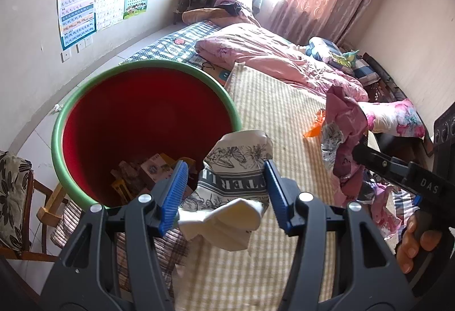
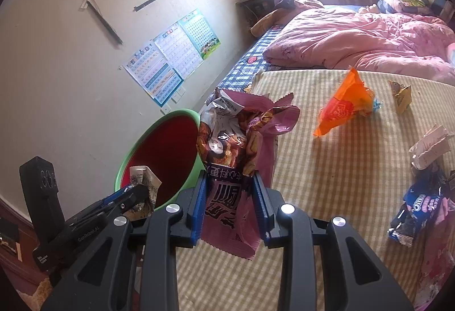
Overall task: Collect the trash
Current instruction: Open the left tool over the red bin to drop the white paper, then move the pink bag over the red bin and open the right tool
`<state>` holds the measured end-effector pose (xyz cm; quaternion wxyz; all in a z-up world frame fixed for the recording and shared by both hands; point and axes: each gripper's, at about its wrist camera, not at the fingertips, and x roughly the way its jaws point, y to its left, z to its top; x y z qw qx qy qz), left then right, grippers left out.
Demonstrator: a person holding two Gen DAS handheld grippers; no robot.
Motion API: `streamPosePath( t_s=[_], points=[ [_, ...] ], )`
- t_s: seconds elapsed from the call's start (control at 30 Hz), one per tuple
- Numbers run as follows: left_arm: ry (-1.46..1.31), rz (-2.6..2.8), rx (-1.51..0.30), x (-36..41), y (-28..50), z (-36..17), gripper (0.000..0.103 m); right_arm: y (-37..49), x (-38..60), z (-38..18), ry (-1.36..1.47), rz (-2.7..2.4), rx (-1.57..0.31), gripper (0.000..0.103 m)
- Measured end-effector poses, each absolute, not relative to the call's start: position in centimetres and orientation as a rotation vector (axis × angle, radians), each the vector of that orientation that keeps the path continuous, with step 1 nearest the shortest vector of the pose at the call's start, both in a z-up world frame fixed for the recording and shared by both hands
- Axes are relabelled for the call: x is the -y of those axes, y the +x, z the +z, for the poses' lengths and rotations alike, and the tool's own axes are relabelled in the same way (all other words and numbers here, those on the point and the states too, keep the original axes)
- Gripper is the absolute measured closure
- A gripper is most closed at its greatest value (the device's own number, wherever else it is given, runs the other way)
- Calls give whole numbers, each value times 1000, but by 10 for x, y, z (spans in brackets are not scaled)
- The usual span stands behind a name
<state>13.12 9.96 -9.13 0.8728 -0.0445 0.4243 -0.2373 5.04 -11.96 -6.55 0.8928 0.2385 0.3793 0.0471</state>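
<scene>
The red bin [image 1: 142,123] mouth gapes open above its low litter, its green rim [image 1: 236,112] abutting the bed.

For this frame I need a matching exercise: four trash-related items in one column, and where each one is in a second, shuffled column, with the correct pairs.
Items:
1. crumpled floral-print paper wrapper
2. pink foil snack bag
3. orange plastic wrapper
4. small printed carton

Places:
A. lying loose on the striped bed mat
B. between the left tool's blue pads
C. inside the green-rimmed red bin
D. clamped in the right tool

Pairs: 1-B, 2-D, 3-A, 4-C
</scene>
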Motion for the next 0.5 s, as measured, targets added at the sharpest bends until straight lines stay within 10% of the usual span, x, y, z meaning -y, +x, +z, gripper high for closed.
streamPosePath(
  t_s=[0.5],
  points=[
    [-67,-490,-849,-129,167,-88,55,83,82,-63,449,64,-777,72]
  ],
)
